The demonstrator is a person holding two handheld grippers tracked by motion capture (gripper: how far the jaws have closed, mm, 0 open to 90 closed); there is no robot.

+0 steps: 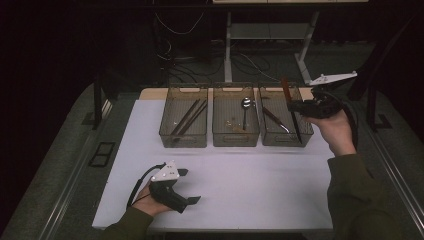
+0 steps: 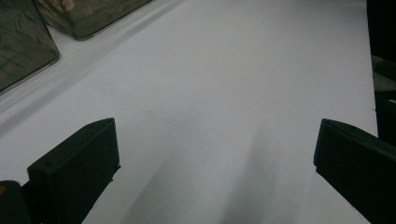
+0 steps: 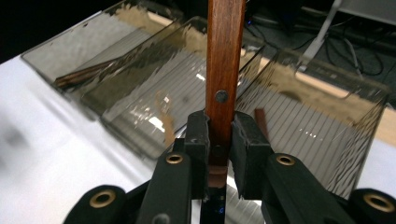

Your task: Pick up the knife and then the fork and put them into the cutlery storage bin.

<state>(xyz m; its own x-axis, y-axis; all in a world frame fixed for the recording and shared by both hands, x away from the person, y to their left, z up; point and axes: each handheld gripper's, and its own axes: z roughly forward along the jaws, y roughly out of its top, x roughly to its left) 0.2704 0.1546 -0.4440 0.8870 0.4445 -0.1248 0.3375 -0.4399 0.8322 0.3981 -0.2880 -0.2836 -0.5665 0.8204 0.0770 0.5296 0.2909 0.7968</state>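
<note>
- We work on a white table (image 1: 250,190); its bare front half gives both hands room to manoeuvre.
- We see three smoked transparent bins in a row at the far edge, side by side: the left bin (image 1: 183,136) holds dark chopsticks (image 1: 189,116), the middle bin (image 1: 235,136) a spoon (image 1: 245,107), the right bin (image 1: 276,137) a wooden-handled utensil lying flat. We judge the layout to be one bin per utensil type.
- We hold the right gripper (image 1: 298,106) above the right bin, its jaws pinched on the knife (image 3: 225,70) at the wooden handle, just below the rivet. The handle rises from the jaws and the dark blade hangs down into the bin; we judge this grip keeps the blade clear of the walls.
- We rest the left gripper (image 1: 192,186) on the near left of the table, jaws spread wide with nothing between them, well apart from the bins.
- We read no brand, label or writing anywhere.
</note>
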